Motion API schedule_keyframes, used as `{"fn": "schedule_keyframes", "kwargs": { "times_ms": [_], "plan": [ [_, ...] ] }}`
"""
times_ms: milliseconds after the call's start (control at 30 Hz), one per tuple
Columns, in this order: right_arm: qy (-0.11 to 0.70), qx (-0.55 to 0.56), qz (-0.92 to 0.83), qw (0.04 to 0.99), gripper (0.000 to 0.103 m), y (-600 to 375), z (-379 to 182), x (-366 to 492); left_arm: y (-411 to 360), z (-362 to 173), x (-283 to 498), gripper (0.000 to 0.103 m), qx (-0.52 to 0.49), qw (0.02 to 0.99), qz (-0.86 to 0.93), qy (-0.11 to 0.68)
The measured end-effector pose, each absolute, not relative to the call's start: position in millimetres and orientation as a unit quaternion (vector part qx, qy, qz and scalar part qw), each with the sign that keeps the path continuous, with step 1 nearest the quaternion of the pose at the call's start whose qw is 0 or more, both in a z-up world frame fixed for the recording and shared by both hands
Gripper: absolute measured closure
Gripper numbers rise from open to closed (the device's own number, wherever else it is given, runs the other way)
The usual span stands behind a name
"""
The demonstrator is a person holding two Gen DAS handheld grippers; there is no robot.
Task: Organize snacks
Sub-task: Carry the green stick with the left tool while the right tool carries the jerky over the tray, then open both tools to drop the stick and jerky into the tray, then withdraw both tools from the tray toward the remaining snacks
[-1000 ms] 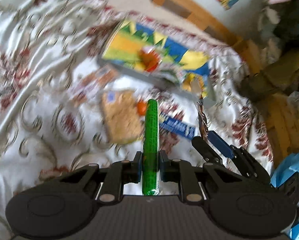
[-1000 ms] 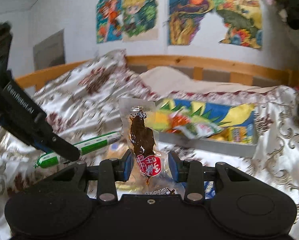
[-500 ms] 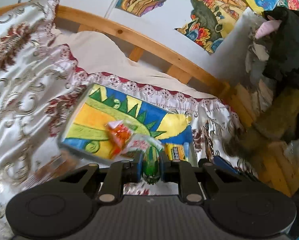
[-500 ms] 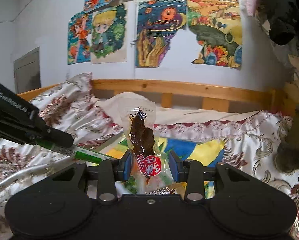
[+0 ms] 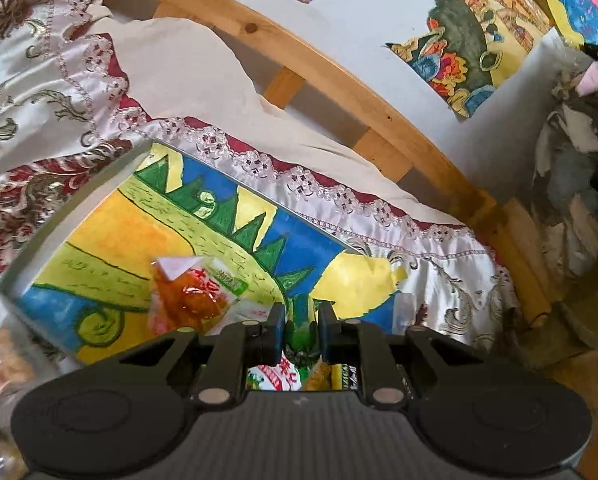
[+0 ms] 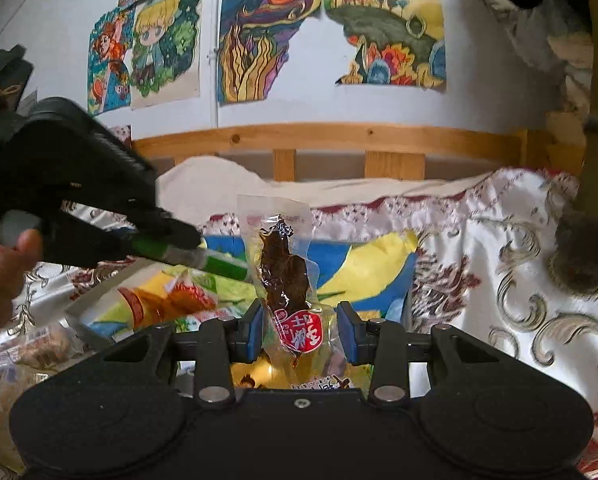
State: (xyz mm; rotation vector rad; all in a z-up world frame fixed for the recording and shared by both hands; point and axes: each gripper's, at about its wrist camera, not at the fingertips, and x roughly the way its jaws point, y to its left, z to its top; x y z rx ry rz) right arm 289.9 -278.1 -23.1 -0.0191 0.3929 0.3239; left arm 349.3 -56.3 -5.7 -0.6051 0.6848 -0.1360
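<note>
My left gripper (image 5: 301,320) is shut on a green stick snack (image 5: 301,330), seen end-on between the pads. In the right wrist view the same gripper (image 6: 179,236) comes in from the left, and the green stick (image 6: 219,262) pokes out over the painted box (image 6: 363,264). My right gripper (image 6: 301,334) is shut on a clear packet (image 6: 289,272) with a dark brown snack and a red label, held upright above the box. The shallow box (image 5: 79,216) has a yellow, blue and green painted floor. An orange snack packet (image 5: 191,298) lies inside it.
The box sits on a patterned satin bedspread (image 5: 39,92). A cream pillow (image 5: 187,76) and a wooden headboard (image 5: 339,80) are behind it. Loose snack packets (image 6: 31,346) lie on the bedspread at the left. A plush toy (image 5: 579,152) stands at the right.
Both grippers have carried their snacks from the loose packets on the bedspread to above the painted box. The left view has swung up, so the green stick now shows end-on.
</note>
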Motion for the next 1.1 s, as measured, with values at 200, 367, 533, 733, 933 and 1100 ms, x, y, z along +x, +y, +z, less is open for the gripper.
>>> {"fn": "schedule_keyframes", "kwargs": {
  "times_ms": [200,367,533,733,933,1100],
  "plan": [
    [0.191,-0.024,0.154,0.969,0.063,-271,-40,297,-67,-28,357,0.085,-0.275,0.898,-0.062,0.338],
    [0.213,-0.016,0.143,0.966,0.075,-266,-55,305,-71,-38,353,0.084,-0.244,0.902,-0.053,0.352],
    [0.210,-0.013,0.137,0.968,0.067,-266,-57,303,-68,-36,346,0.074,-0.237,0.905,-0.038,0.351],
    [0.206,0.013,0.147,0.967,0.050,-272,-46,295,-64,-23,333,0.049,-0.235,0.910,-0.027,0.341],
    [0.199,0.043,0.152,0.967,0.035,-273,-18,276,-58,4,301,0.018,-0.212,0.932,-0.012,0.295],
    [0.182,0.059,0.141,0.971,0.019,-271,15,252,-46,28,265,0.007,-0.184,0.948,-0.002,0.260]
  ]
}}
